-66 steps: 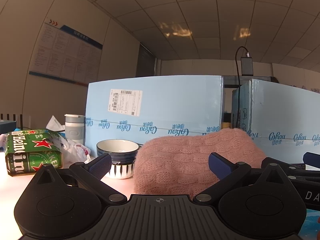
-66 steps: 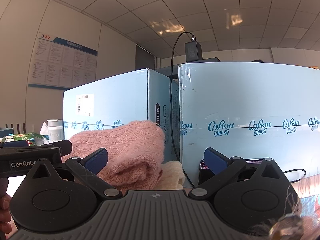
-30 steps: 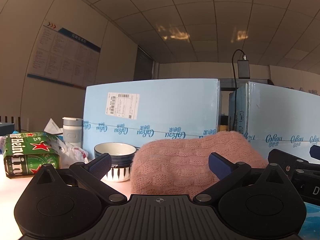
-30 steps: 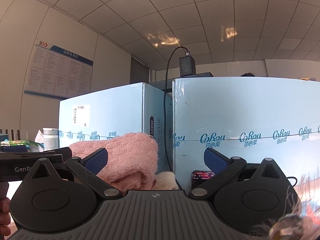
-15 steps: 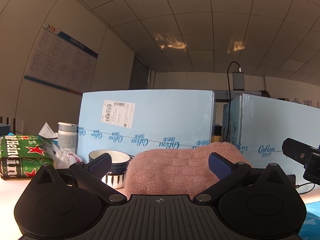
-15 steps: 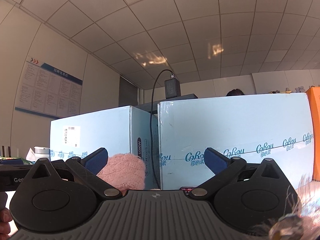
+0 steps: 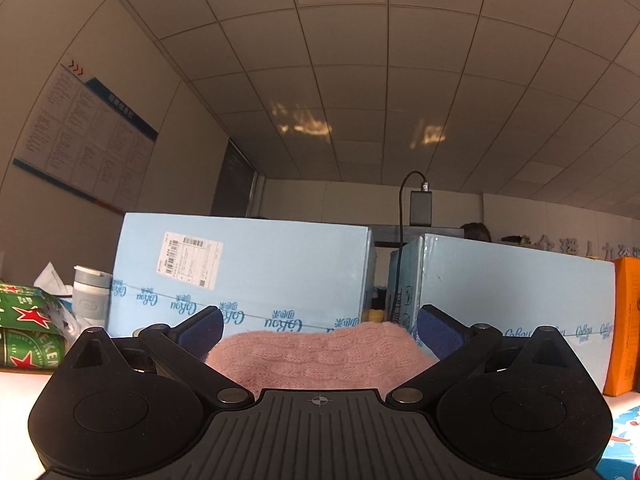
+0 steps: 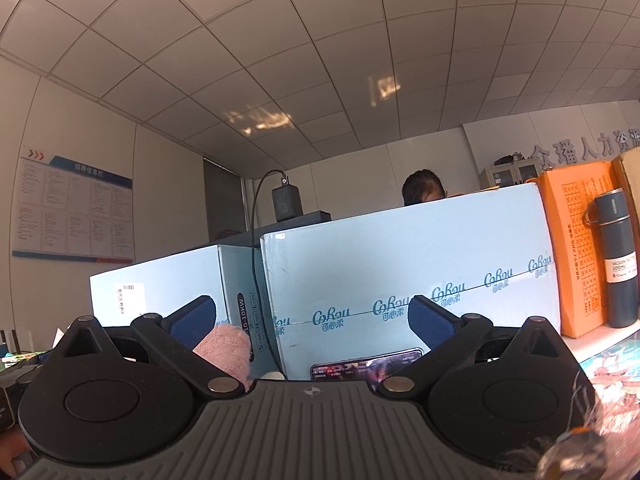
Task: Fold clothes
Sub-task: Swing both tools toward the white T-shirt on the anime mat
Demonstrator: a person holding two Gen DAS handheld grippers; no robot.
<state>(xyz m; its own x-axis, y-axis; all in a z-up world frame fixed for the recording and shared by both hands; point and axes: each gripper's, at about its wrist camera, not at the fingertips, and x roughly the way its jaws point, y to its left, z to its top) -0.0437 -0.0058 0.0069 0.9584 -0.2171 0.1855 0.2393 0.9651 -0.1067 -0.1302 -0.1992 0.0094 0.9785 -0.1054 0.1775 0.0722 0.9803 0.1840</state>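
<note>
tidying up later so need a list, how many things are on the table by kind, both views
Light blue boxes: 2
Orange boxes: 1
Pink knit sweaters: 1
Drink containers: 2, a grey tumbler and a dark flask
Green beer packs: 1
Phones: 1
Total: 8

My fingers [image 7: 200,328] wear blue pads with a fine woven, matt grain, on smooth matt black plastic arms with small dull metal pivots. The pink sweater [image 7: 320,356] ahead is soft, chunky cable-knit wool, fuzzy at its edges. The pale blue boxes [image 7: 248,276] behind it are smooth cardboard with a faint sheen and a paper label. At far right, the grey flask [image 8: 618,260] looks satin-smooth, with a matt orange carton [image 8: 576,248] beside it.
</note>
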